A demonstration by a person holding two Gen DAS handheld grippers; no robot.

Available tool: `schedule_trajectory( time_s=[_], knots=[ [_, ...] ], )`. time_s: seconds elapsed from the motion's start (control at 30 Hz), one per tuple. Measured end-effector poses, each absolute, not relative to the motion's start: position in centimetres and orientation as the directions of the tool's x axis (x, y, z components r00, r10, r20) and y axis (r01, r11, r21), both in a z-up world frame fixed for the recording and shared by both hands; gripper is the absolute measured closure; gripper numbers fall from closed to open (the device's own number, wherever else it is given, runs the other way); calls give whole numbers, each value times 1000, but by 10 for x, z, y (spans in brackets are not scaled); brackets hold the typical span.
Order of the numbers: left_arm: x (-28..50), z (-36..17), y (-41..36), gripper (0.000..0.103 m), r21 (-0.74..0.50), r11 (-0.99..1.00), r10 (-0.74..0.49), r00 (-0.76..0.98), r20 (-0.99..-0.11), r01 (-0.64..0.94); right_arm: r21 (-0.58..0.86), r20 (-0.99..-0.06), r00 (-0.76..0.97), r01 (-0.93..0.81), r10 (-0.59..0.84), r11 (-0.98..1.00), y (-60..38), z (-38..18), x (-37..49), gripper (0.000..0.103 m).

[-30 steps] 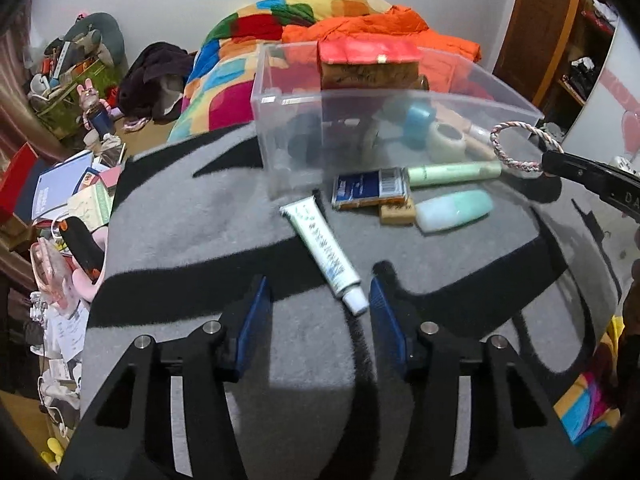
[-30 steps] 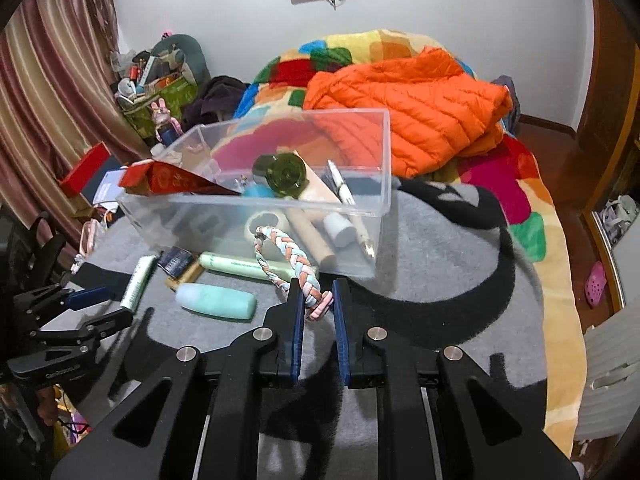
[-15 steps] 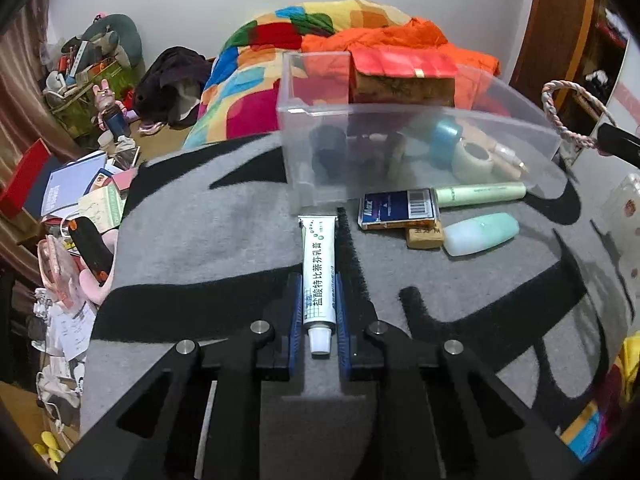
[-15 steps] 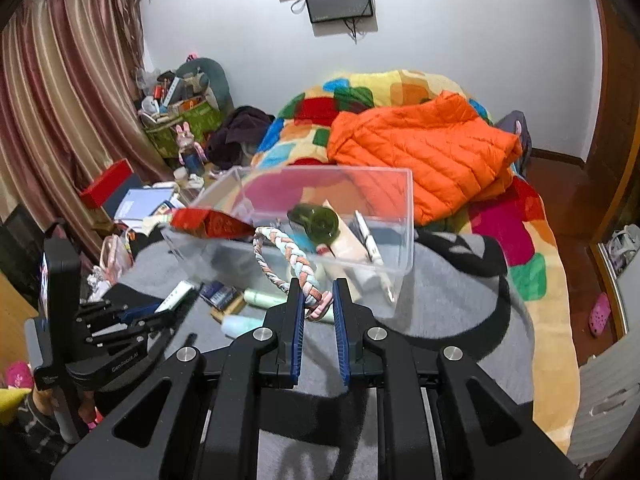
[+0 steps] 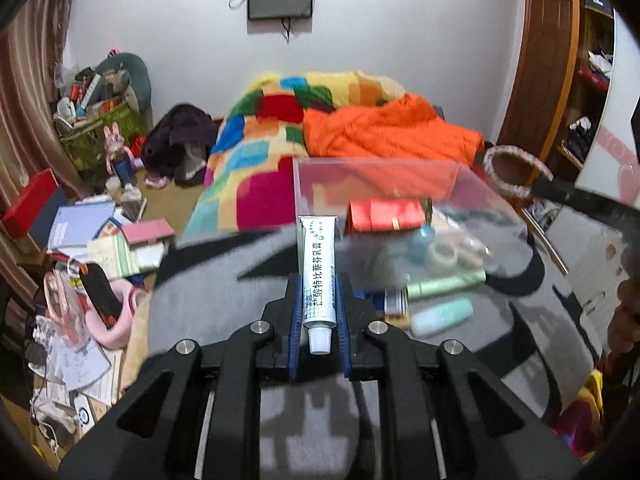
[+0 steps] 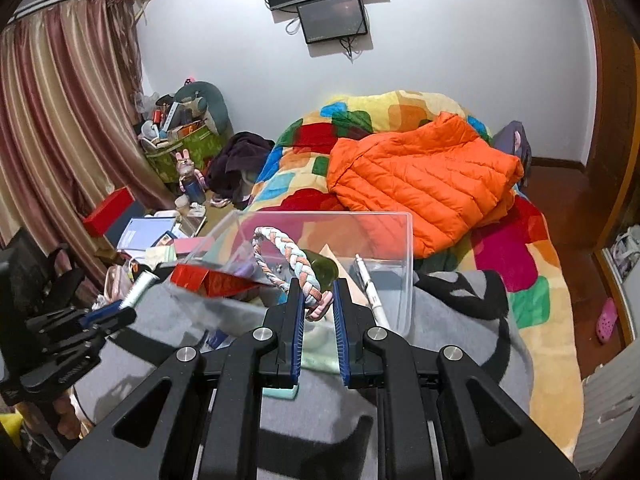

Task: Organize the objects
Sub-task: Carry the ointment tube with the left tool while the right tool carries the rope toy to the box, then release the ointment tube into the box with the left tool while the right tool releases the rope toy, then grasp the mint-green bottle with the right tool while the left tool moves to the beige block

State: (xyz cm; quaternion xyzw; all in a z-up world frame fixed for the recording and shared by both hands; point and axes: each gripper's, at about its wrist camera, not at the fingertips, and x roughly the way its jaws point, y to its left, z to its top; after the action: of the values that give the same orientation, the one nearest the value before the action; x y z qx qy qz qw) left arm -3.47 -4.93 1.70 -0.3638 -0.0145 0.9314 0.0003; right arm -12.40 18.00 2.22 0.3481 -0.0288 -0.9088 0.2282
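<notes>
Left tool (image 5: 319, 312) pinches a white tube (image 5: 318, 276) near its cap, tube lifted off the grey-black blanket (image 5: 208, 304); right tool (image 6: 316, 310) clamps a braided ring (image 6: 294, 266), held over the near rim of the clear bin (image 6: 404, 264). On the blanket by the bin: mint bottle (image 5: 440, 317), green tube (image 5: 444, 283), blue card (image 5: 394, 301). Bin holds a red box (image 5: 386, 216), tape roll (image 5: 443, 254), pen (image 6: 370, 286); beyond, an orange jacket (image 6: 424, 184) on the bed.

Left tool (image 5: 319, 312) clamped on something, raised; right tool (image 6: 316, 312) likewise clamped.
</notes>
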Motion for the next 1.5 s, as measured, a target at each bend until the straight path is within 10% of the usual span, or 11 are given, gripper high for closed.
schedule_trajectory(
  time_s=[0.73, 1.17, 1.5],
  knots=[
    [-109, 5, -32, 86, -56, -996, 90, -705, -704, -70, 220, -766, -515, 355, -386, -909, 165, -34, -186, 85],
    [-76, 9, -33, 52, -49, -995, 97, -714, -693, -88, 215, -739, -516, 430, -434, -877, 165, -18, -142, 61],
    [-59, -22, -26, 49, -32, -991, 107, -641, -760, -127, 178, -814, -399, 519, -421, -836, 132, -57, -122, 56]
  ],
)
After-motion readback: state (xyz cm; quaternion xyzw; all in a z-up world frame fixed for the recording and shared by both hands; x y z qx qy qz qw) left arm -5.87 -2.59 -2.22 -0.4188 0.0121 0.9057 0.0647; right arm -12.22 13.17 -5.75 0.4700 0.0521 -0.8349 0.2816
